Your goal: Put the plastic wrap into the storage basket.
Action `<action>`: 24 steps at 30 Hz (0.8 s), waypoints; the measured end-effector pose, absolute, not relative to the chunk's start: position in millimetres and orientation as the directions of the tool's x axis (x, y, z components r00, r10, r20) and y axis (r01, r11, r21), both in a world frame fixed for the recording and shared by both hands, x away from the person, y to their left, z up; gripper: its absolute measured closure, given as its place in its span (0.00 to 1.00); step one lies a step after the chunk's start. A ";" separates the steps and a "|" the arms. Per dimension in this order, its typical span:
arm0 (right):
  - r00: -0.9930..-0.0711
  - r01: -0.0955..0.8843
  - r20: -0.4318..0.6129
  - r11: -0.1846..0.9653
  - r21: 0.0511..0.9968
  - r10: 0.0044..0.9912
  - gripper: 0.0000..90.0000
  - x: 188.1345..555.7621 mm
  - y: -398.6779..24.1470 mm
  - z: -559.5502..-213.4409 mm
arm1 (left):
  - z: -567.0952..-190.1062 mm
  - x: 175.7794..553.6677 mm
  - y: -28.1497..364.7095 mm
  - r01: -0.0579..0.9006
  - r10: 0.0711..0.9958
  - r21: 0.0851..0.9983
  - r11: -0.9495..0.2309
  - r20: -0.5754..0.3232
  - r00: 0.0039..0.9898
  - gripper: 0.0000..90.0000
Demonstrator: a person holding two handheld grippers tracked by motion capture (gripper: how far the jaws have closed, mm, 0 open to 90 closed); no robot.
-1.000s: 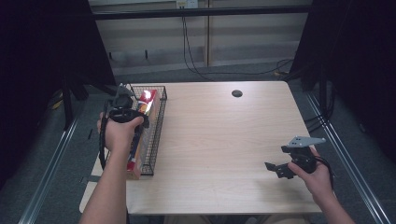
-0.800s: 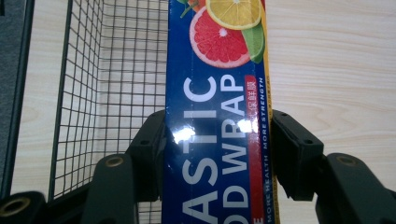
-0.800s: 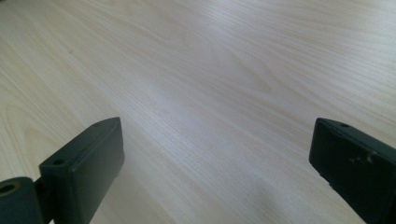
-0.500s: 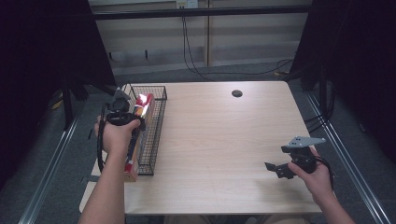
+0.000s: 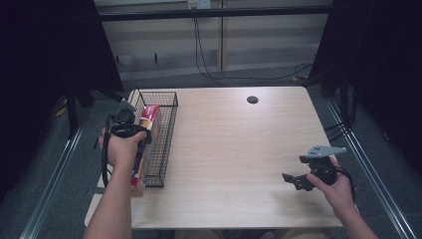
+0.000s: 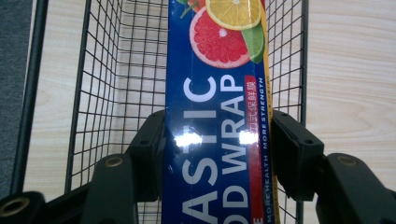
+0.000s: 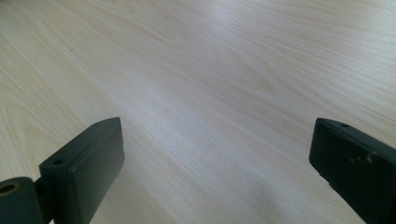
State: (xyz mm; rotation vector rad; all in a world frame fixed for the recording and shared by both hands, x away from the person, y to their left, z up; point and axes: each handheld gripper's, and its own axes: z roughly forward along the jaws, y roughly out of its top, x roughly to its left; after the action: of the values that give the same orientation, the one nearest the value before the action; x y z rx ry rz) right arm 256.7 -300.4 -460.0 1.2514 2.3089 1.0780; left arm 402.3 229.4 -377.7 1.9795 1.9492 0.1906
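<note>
A long blue box of plastic food wrap point(image 6: 217, 116) with citrus pictures is clamped between both pads of my left gripper point(image 6: 218, 154), above a black wire basket point(image 6: 116, 93). In the high view the box point(image 5: 147, 134) lies lengthwise over the basket point(image 5: 166, 129) at the table's left edge, its far end inside the basket and its near end sticking out toward the person. My left gripper point(image 5: 130, 130) grips it near the middle. My right gripper point(image 5: 293, 180) hovers over bare wood near the front right, jaws wide apart point(image 7: 217, 163) with nothing between them.
The light wooden table point(image 5: 234, 149) has a round cable hole point(image 5: 252, 99) at the back. Dark curtains and metal rails flank the table on both sides. Cables hang behind it.
The left hand has sunk a little toward the basket with the box, and the box lies flatter over it. The right hand has not moved.
</note>
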 end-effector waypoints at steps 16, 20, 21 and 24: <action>-0.574 0.586 0.084 0.337 0.737 0.814 0.03 256.9 -300.8 -460.5 | -383.1 405.1 234.3 0.945 0.990 0.327 0.020 -0.137 0.027 0.48; -0.575 0.587 0.085 0.337 0.736 0.814 0.03 256.8 -300.8 -460.7 | -384.2 405.9 235.1 0.946 0.990 0.324 0.028 -0.141 0.019 0.48; -0.577 0.585 0.082 0.342 0.735 0.812 0.03 256.9 -301.1 -460.7 | -384.2 406.1 235.9 0.946 0.991 0.324 0.021 -0.135 0.025 0.48; -0.577 0.586 0.083 0.341 0.735 0.812 0.03 257.0 -301.2 -460.9 | -384.7 406.4 235.8 0.946 0.991 0.322 0.034 -0.137 0.011 0.48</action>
State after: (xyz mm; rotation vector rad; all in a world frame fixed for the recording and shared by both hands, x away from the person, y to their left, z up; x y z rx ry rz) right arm 257.0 -301.2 -460.9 1.2470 2.3111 1.0779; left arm 406.4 235.8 -384.7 1.9716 1.9944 0.1928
